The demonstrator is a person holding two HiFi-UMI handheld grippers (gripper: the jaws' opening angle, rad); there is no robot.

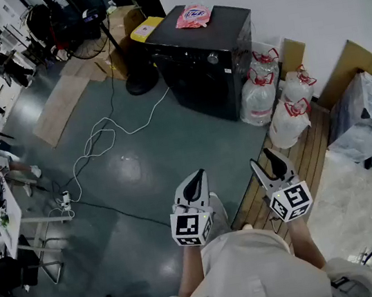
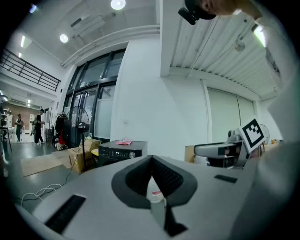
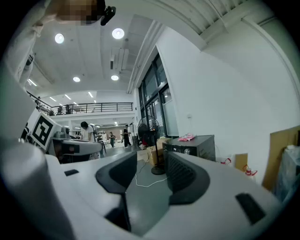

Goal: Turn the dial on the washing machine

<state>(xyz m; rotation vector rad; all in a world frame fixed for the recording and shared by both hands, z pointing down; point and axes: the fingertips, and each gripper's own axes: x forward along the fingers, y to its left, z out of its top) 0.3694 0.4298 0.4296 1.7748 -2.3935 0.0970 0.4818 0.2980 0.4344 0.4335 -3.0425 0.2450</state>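
Washer far off (mind cable): walk up. Your left hand-held gripper shut, empty; right hand-held gripper slightly apart, empty: widen it, square on dial.

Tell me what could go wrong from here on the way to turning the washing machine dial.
1. A white cable loops across the floor between the person and the washing machine; walking up could mean a trip.
2. The dial sits near the machine's right corner, with tied bags close beside it; a gripper reaching in may brush them.
3. The left gripper has its jaws together, so it would likely bump the dial unless opened first.
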